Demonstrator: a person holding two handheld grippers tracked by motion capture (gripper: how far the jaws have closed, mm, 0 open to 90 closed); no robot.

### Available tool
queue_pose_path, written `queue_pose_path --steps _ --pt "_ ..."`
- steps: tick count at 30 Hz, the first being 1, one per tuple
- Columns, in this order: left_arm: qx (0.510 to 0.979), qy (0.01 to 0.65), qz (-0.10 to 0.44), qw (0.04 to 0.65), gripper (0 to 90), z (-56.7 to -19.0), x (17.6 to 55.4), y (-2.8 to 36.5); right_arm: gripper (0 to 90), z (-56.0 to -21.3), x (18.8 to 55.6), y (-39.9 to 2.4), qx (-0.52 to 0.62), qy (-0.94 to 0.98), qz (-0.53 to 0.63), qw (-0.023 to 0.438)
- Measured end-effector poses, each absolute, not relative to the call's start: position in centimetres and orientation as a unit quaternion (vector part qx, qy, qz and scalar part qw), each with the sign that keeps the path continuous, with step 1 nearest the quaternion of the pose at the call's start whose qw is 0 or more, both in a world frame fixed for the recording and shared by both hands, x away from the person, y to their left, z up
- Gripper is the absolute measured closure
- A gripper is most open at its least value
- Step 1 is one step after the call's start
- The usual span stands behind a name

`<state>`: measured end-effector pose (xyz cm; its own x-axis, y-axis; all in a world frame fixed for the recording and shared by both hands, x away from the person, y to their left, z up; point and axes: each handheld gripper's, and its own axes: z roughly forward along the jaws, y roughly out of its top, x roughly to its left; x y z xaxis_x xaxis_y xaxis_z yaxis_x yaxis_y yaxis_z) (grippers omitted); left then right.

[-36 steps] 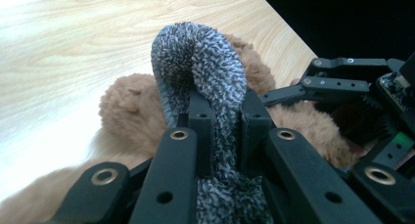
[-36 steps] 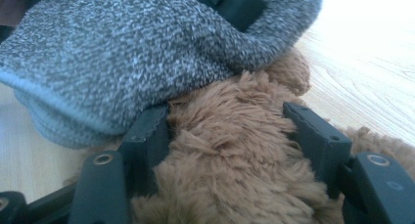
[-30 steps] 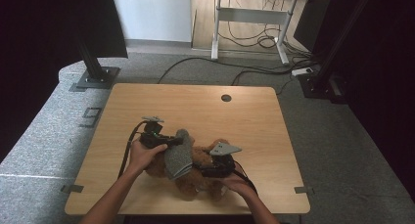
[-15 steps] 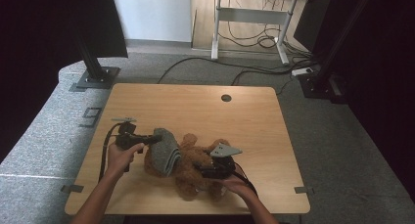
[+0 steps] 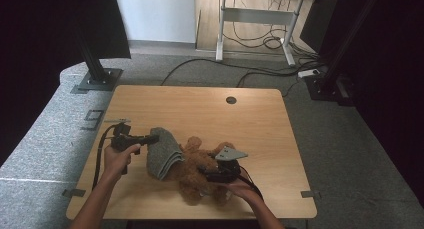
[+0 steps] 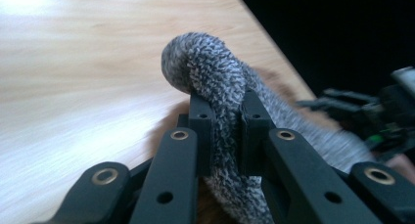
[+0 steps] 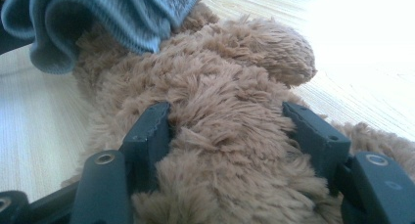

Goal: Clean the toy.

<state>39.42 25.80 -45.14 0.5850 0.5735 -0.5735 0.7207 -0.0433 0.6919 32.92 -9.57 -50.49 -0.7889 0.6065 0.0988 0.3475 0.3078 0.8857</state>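
My left gripper (image 5: 150, 138) is clamped on a fold of the grey knitted cloth (image 5: 163, 151); in the left gripper view the knit (image 6: 222, 87) bulges up between my two black jaws and loops over their tips, so the pinched part itself is hidden from me. The cloth lies near the table's (image 5: 200, 104) left edge, toward the near side, with its right end draped over the head of the brown teddy bear (image 5: 197, 171). How much of the head sits under it I cannot tell.

My right gripper (image 5: 212, 175) has its jaws set around the bear's body, and in the right gripper view the long fur (image 7: 230, 150) swells between them and covers the inner faces of both jaws (image 7: 227, 131), pressed on each side. The bear lies close to the table's near edge, about midway along it. From above, my right hand (image 5: 240, 189) and the gripper's grey plate cover part of its body and legs. Its face is not visible. In the left gripper view the right gripper (image 6: 372, 116) is blurred and cut off by the right border.
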Motion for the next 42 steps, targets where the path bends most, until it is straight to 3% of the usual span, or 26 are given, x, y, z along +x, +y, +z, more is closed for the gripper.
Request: queue_pose_path --steps 8,18,42 --pt "0.75 0.394 -0.109 0.52 79.3 -43.6 40.7 19.3 37.5 -50.5 32.9 -9.6 0.299 0.797 0.509 0.129" --pt "0.807 0.388 -0.078 0.439 79.3 -45.0 42.1 13.0 37.9 -50.6 32.7 -9.5 0.294 0.797 0.511 0.134" --pt "0.814 0.439 -0.019 0.379 79.8 -46.6 43.9 15.4 38.5 -50.6 32.2 -9.5 0.291 0.797 0.511 0.141"
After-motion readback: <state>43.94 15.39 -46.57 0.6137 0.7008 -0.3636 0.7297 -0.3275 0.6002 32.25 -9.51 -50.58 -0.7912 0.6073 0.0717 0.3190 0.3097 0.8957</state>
